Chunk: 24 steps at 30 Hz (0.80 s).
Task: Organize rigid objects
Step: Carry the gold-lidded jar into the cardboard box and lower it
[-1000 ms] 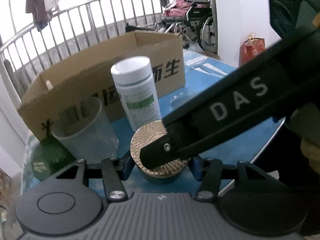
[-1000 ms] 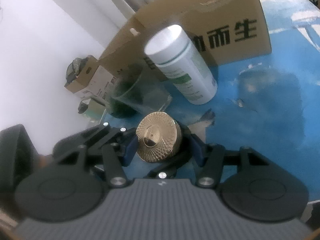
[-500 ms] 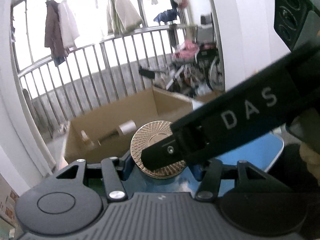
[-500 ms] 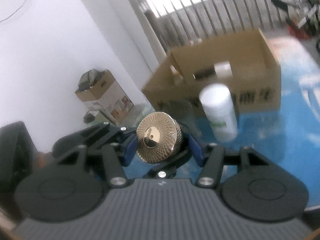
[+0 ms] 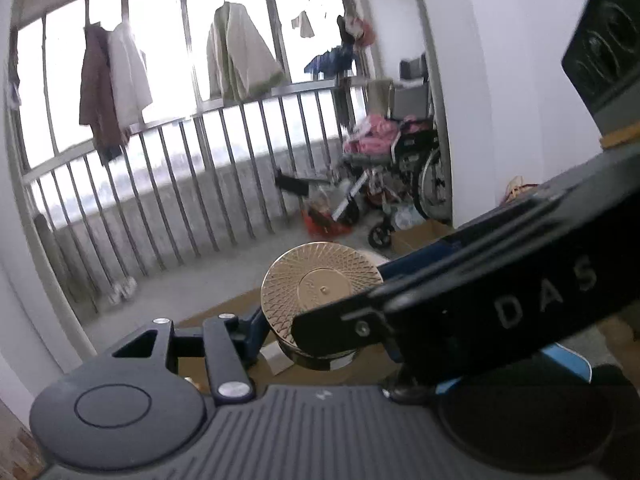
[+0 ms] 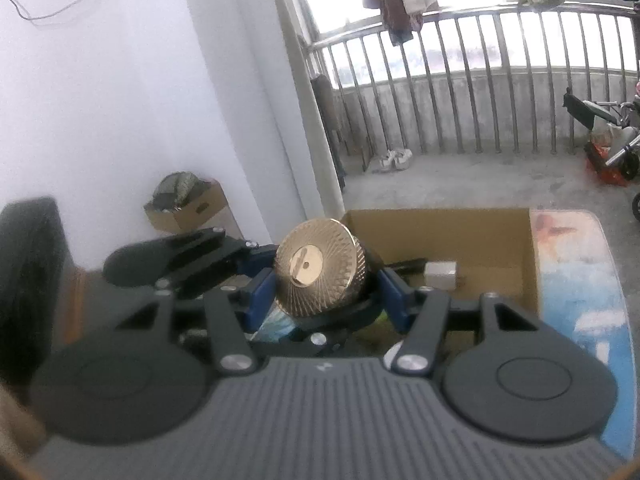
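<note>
Risen, both claws together with the gold-lidded jar [image 6: 320,272] pinched between them, off the blue surface [image 6: 576,280] to a height above the cardboard box [image 6: 460,236]. Gone from the left wrist view: white bottle and clear cup, replaced by balcony railing [image 5: 192,184] and hanging clothes. In the right wrist view, now looking down into the box's open top rather than at its printed side. Jar lid tilted more toward the right camera than a second ago.

White walls [image 6: 120,100], grey concrete floor [image 6: 460,180], barred balcony railing [image 5: 192,184], bright windows, hanging clothes [image 5: 240,52], wheelchair [image 5: 404,160]
</note>
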Each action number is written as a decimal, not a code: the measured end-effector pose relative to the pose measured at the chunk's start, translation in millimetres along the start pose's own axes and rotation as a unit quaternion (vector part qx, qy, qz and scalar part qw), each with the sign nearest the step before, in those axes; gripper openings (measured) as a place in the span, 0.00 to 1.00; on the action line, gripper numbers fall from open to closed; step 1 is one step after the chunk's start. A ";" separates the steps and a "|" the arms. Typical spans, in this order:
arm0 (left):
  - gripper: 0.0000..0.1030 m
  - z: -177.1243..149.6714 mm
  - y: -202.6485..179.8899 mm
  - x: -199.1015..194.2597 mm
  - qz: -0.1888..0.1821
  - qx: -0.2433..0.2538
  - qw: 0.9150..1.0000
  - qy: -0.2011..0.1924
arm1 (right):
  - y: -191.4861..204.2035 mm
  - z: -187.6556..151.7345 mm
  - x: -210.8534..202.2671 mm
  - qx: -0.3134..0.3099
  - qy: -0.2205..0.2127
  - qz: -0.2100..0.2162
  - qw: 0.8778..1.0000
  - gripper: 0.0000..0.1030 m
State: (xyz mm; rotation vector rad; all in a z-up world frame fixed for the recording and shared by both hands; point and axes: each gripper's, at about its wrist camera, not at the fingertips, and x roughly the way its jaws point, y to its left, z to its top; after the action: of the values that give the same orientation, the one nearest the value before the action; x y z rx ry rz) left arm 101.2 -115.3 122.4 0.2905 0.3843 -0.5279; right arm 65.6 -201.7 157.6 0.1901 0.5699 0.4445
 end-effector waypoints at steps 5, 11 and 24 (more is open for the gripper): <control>0.55 13.3 29.5 80.4 -0.018 -0.029 0.995 0.090 | -58.4 38.7 64.1 0.043 0.065 0.009 0.997 0.55; 0.55 2.8 69.1 169.2 -0.034 -0.090 0.973 0.211 | -133.0 46.2 151.9 0.119 0.156 0.033 0.980 0.55; 0.55 -44.6 111.3 222.7 -0.044 -0.162 0.934 0.316 | -186.4 20.6 243.5 0.182 0.256 0.041 0.949 0.53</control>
State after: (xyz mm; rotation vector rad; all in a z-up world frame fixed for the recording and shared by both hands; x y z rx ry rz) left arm 325.8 -103.0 6.7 0.1153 1.1045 -0.4403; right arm 325.7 -257.3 3.5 0.4600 1.1595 0.4682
